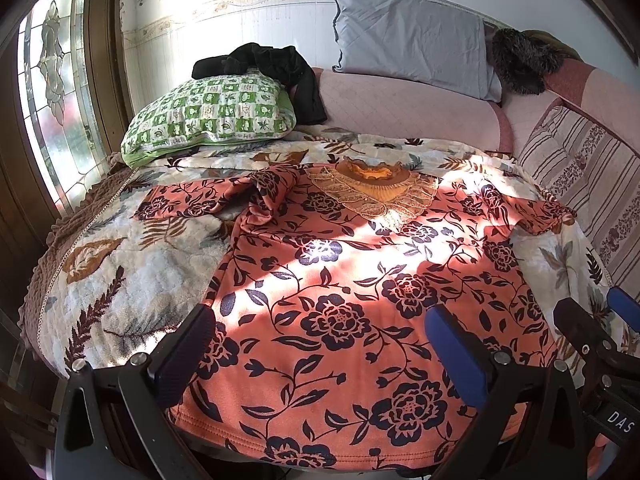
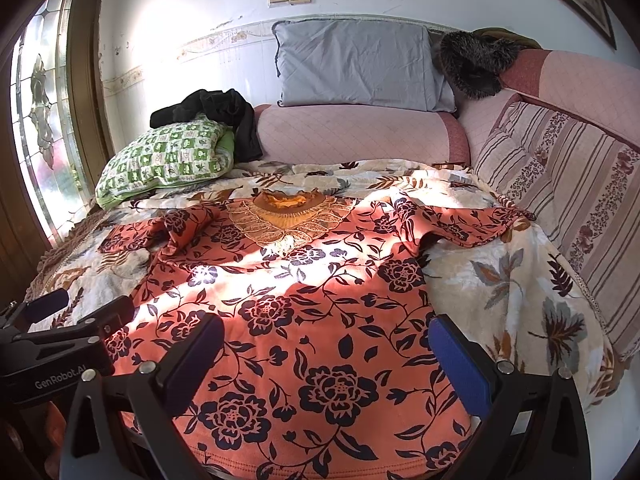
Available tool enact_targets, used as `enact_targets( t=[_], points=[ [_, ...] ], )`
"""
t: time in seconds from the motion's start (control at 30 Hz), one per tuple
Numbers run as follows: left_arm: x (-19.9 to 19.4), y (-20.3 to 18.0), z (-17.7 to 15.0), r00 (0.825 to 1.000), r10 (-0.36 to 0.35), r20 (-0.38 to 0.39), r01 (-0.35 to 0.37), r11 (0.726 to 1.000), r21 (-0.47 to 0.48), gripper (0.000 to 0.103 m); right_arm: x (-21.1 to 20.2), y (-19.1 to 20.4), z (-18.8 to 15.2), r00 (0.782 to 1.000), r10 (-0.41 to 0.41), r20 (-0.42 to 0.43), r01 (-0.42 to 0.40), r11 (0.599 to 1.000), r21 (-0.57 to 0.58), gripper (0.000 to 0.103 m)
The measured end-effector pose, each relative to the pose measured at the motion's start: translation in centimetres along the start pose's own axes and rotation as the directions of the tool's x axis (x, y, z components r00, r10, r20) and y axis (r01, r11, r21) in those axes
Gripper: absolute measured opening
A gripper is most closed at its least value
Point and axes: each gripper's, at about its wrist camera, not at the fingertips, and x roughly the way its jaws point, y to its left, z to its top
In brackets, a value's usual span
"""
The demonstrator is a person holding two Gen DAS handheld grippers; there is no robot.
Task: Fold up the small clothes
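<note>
At the far left of both views stands a stained-glass window, sun pouring through it. Just right of it, in the upper left, a green checked pillow lies on the bed with a black garment draped over its top. Across the lower middle of both views the top, orange with dark flowers and a lace collar, lies spread flat on a leaf-print blanket, its hem at the bottom edge and its collar toward the back. Its sleeve on the picture's left is bunched and folded over; the one on the right lies out flat.

The left gripper sits low in its own view over the hem, fingers spread wide, nothing between them. The right gripper sits the same way in its view, fingers also spread wide and empty, over the hem.

Behind, in the upper middle, a grey pillow leans on the wall above a pink bolster. At the upper right lies a dark furry thing, and below it a striped cushion.
</note>
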Motion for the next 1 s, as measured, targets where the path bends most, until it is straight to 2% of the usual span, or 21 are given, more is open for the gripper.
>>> enact_targets(
  t=[0.57,0.8,0.9,1.0],
  points=[
    [1.1,-0.2,-0.2,1.0,0.005,-0.016,-0.005,1.0,0.002,0.103,1.4,0.2,-0.3,1.0,0.0,-0.015,0.0,1.0,0.002,0.103],
    [2.6,0.0,-0.5,0.999,0.005,-0.047,-0.005,1.0,0.002,0.103,2.4,-0.5,-0.3,0.999,0.012,-0.037,-0.011,1.0,0.017,0.103],
    [3.9,1.1,-0.6,0.997,0.003,-0.073,-0.005,1.0,-0.023,0.103,3.7,-2.4,0.2,0.996,0.049,-0.071,-0.043,0.996,0.075,0.103],
    [5.6,3.1,-0.5,0.994,0.0,-0.107,-0.008,0.998,-0.07,0.103,5.2,-6.8,1.6,0.993,0.086,-0.083,-0.07,0.98,0.185,0.103]
  ],
)
